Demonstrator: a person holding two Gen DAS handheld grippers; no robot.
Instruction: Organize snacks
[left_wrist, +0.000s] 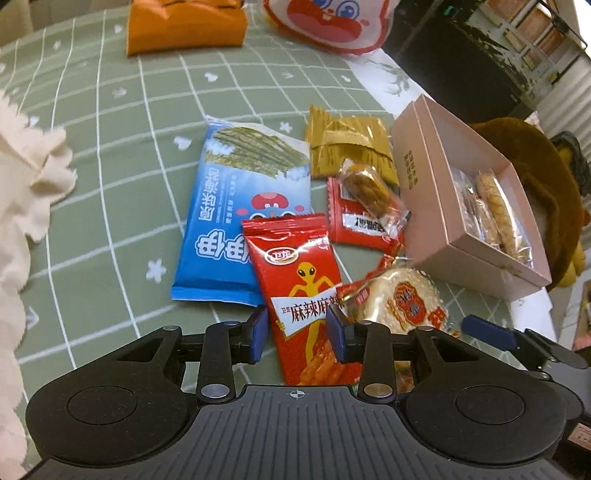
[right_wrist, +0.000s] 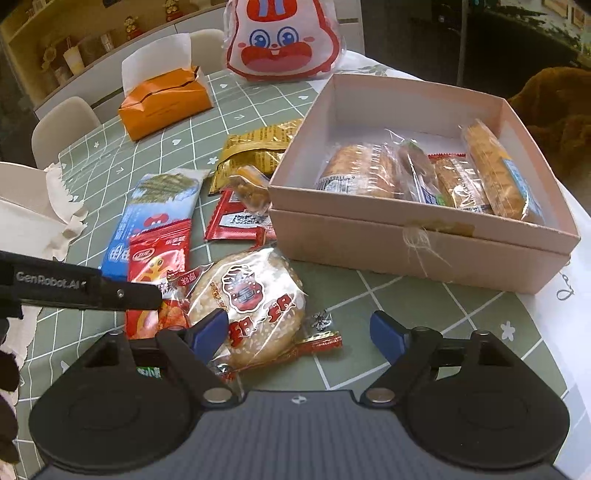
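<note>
Left gripper (left_wrist: 297, 330) half-closed astride red spicy-strip packet (left_wrist: 301, 291), grip uncertain – pinch near edge. Right gripper (right_wrist: 299, 332) wide open, empty – lower over round rice cracker (right_wrist: 255, 306), then transfer to pink box (right_wrist: 417, 251)

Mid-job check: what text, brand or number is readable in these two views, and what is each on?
"GenRobot.AI": on the left gripper's arm, seen in the right wrist view.
"麻辣麻辣": red alien snack packet; the last character is partly cut off.
"卫龙": oval logo on the same packet.
Blue seaweed packet, round cracker, gold packet, pink box side print: too blurred to read.
</note>
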